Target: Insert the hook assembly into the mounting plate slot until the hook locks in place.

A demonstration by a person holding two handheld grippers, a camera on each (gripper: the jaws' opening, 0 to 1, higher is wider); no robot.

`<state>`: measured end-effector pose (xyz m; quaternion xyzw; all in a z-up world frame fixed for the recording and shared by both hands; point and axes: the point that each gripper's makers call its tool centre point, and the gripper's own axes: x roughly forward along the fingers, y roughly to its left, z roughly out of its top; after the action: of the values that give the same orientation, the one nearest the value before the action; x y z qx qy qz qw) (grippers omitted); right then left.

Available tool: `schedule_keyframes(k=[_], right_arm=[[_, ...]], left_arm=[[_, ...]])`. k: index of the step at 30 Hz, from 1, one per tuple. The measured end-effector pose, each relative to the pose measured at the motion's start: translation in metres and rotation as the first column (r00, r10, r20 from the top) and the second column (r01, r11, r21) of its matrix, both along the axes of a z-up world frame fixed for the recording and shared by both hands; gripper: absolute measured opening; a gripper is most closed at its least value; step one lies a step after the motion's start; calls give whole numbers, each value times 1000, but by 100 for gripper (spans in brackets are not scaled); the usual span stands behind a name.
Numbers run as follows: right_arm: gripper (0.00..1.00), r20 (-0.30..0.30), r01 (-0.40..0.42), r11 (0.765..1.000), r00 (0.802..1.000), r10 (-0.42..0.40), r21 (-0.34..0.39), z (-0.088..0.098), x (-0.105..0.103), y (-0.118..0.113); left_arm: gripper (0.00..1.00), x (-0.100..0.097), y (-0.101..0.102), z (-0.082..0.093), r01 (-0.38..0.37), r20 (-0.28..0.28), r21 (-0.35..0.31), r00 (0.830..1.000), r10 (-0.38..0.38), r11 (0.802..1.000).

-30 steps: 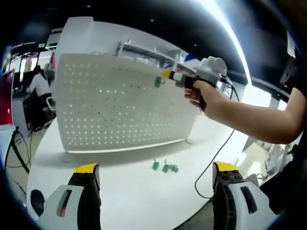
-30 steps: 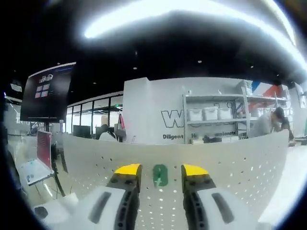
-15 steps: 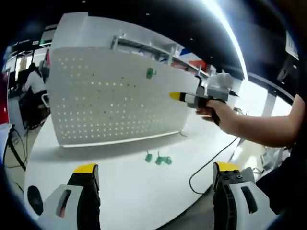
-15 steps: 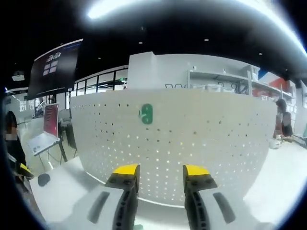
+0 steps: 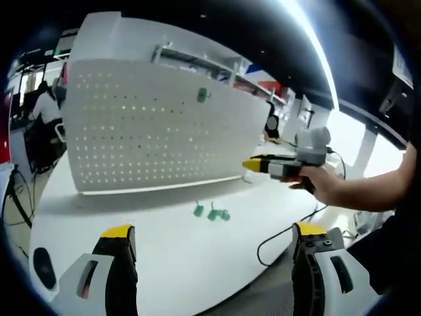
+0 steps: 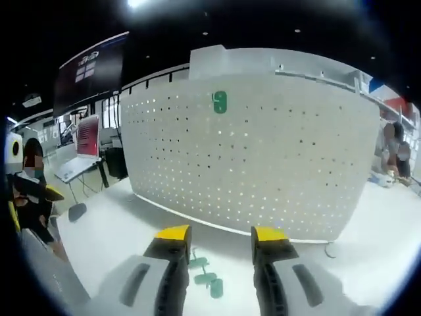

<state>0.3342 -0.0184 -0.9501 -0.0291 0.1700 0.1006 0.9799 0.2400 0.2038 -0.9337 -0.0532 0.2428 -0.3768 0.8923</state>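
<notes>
Green hook [image 6: 219, 102] seated on pegboard [image 6: 276, 164]; right gripper [image 6: 220, 237] empty

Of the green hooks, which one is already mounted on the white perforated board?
The single green hook high on the pegboard is mounted; the other green hooks lie loose on the table below.

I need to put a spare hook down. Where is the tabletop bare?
Bare white table lies between the left claw and the loose green hooks, and left of them along the pegboard foot. Crowded: around the hooks, and right of them, where the black cable and right claw come in.
</notes>
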Motion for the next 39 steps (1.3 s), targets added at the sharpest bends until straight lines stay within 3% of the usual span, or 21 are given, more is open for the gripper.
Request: schedule_keyframes(k=[12, 23, 30, 39], right_arm=[[33, -80, -35, 999, 996, 36, 23, -26, -35, 9], [33, -135, -57, 998, 989, 62, 35, -42, -55, 16], [32, -172, -61, 998, 983, 66, 36, -53, -64, 14], [32, -244, -61, 996, 967, 73, 58, -72, -82, 13]], left_arm=[[100, -6, 2, -13, -11, -24, 27, 1000, 12, 1000], [100, -9, 10, -23, -30, -52, 59, 998, 33, 998], [100, -14, 8, -32, -22, -93, 60, 995, 27, 998], [100, -19, 11, -52, 1, -153, 111, 988, 17, 994]])
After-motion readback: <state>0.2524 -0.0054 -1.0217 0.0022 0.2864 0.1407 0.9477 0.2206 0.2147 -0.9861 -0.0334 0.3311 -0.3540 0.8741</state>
